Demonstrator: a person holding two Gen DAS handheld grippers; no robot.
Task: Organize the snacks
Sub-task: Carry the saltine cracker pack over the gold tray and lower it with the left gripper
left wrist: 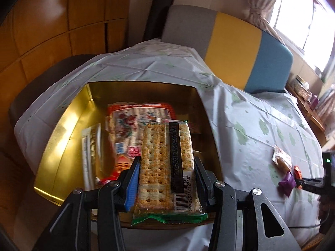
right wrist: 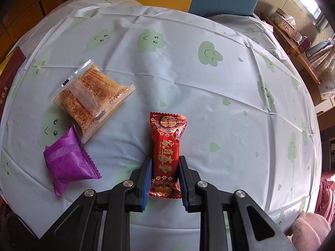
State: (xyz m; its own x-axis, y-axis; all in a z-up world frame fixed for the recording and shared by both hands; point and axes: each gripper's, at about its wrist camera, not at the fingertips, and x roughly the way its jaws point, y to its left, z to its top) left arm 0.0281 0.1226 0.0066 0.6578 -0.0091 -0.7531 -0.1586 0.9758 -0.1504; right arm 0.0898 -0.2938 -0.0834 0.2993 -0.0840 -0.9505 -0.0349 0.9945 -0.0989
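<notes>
Cracker pack (left wrist: 166, 167) pinched lengthwise in left gripper (left wrist: 166, 179), hanging above gold box (left wrist: 62, 138) that already holds red-printed snack bags (left wrist: 134, 129). Red candy (right wrist: 165, 156) clamped between pads of right gripper (right wrist: 165, 179), on the cloud-print tablecloth (right wrist: 188, 83) beside the box; purple packet (right wrist: 67, 163) and clear-wrapped brown cake (right wrist: 92, 96) lying just left of it.

Daylight pours in from the window (left wrist: 301, 18), which is blown out to white. The gold box (left wrist: 62, 138), down and left of the window, throws back bright glare on its inner wall, and the packets inside it are smeared with motion blur — the cracker pack (left wrist: 165, 167) stays sharp. Both views bulge at the edges, corners dark. The tabletop (right wrist: 188, 87) is evenly lit, with soft shadows.
</notes>
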